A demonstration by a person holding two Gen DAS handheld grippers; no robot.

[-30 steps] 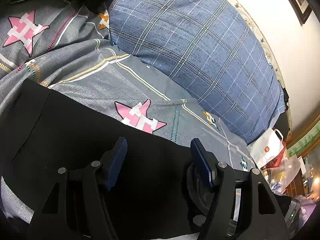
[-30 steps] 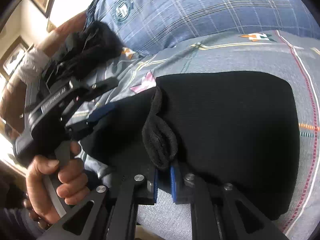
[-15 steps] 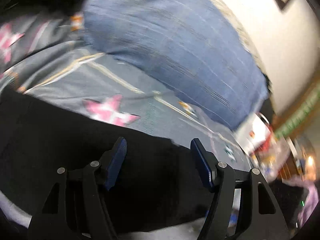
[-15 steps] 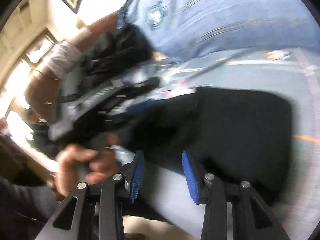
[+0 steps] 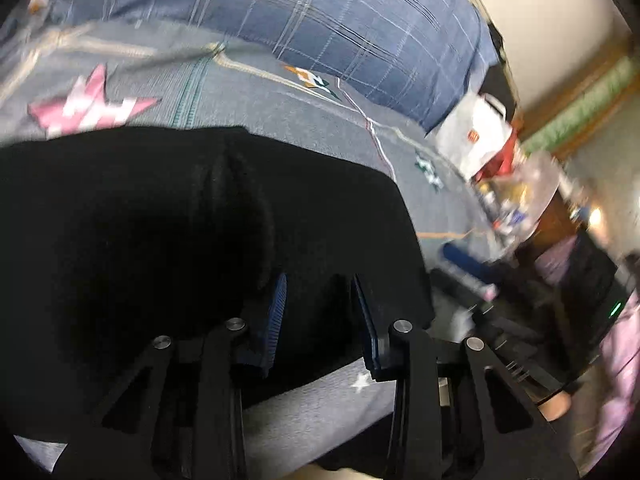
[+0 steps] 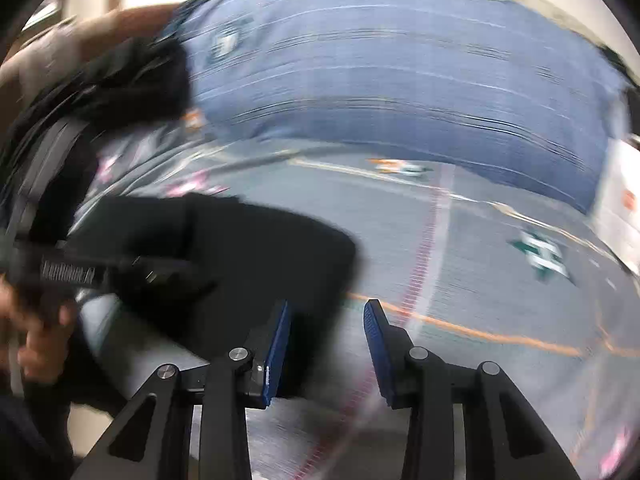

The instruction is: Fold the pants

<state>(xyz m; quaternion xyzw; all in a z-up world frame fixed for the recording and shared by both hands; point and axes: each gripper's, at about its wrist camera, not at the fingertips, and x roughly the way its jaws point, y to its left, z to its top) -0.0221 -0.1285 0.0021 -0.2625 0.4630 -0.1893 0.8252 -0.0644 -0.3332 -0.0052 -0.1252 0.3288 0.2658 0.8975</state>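
Black pants lie folded on the grey patterned bedsheet. In the left wrist view my left gripper sits low over their near right corner. Its jaws are closing, with a bunched bit of black fabric between the blue pads, and a gap still shows. In the right wrist view, which is blurred, my right gripper stands open beside the right edge of the pants, over bare sheet and holding nothing. At the far left of that view a hand holds the left gripper over the pants.
A big blue plaid pillow runs along the far side of the bed. A white bag and clutter stand past the bed's right end. A dark heap of cloth lies at the far left. The sheet lies flat right of the pants.
The right gripper let go of the bunched pants fabric, opened and swung right. The left gripper slid right to the pants' corner, and its jaws came closer together.
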